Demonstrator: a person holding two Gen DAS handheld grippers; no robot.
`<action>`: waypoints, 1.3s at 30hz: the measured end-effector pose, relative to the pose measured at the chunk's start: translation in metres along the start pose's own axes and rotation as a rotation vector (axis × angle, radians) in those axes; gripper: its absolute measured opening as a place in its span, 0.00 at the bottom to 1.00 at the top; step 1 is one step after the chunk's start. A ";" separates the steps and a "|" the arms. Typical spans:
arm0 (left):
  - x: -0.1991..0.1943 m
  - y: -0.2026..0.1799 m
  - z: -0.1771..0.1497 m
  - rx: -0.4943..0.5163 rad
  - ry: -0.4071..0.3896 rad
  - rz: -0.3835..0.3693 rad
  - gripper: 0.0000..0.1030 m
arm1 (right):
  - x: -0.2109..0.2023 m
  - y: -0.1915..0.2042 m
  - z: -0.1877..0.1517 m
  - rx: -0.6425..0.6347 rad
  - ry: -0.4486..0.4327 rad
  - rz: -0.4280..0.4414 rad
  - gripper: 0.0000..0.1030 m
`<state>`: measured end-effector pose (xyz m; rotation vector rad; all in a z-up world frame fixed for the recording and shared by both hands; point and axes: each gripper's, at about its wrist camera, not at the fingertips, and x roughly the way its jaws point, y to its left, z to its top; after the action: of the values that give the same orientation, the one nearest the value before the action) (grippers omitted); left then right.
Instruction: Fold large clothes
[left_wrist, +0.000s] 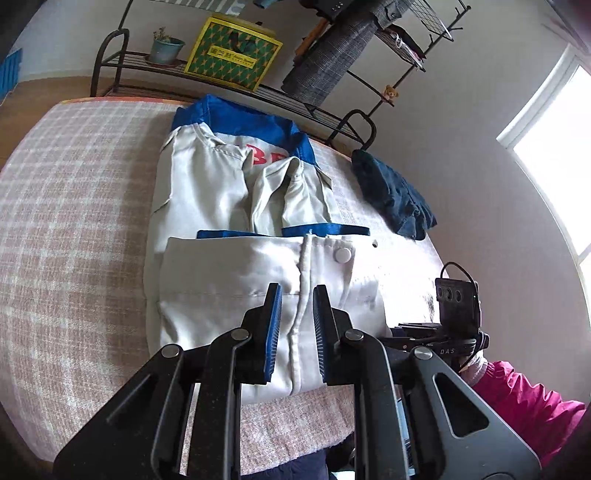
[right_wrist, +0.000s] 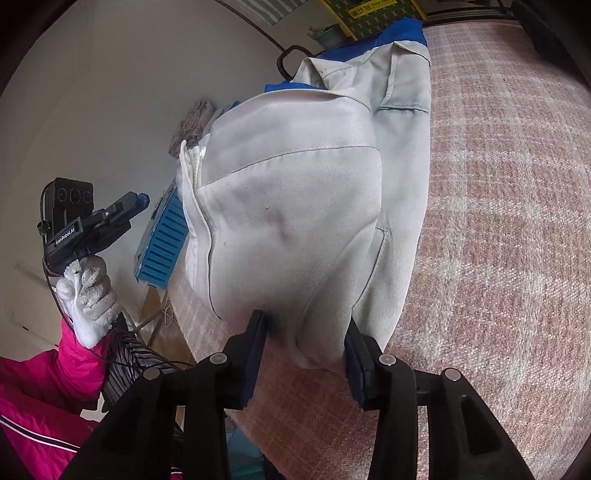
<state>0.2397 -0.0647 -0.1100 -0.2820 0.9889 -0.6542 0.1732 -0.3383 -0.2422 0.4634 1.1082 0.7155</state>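
A large pale grey jacket (left_wrist: 229, 266) with blue trim lies on the pink checked bed cover (left_wrist: 74, 221), its lower part folded up over its body. My left gripper (left_wrist: 297, 291) hovers above the jacket's near edge, over the front placket. Its jaws stand a narrow gap apart with nothing between them. From the right wrist view the left gripper (right_wrist: 142, 201) is raised clear of the bed in a gloved hand. My right gripper (right_wrist: 306, 325) sits low at the jacket's (right_wrist: 295, 221) near folded edge. Its jaws are apart, and the slack fold bulges between the fingers.
A dark blue garment (left_wrist: 395, 192) lies at the bed's far right. Behind the bed stands a black metal rack with a yellow-green box (left_wrist: 232, 48), a potted plant (left_wrist: 166, 46) and hanging clothes (left_wrist: 332, 55). A blue crate (right_wrist: 166, 240) sits beside the bed. Window (left_wrist: 554, 147) on the right.
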 end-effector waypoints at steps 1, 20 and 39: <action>0.015 -0.010 0.001 0.013 0.033 -0.018 0.15 | -0.001 0.000 -0.001 -0.005 0.000 0.000 0.41; 0.150 -0.003 0.026 0.044 0.167 0.107 0.03 | -0.010 -0.017 0.004 0.013 0.037 0.142 0.23; 0.145 -0.005 0.024 0.057 0.114 0.067 0.03 | -0.055 0.015 0.011 -0.057 -0.063 -0.035 0.18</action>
<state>0.3128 -0.1613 -0.1929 -0.1621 1.0820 -0.6416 0.1648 -0.3672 -0.1929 0.4138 1.0318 0.6954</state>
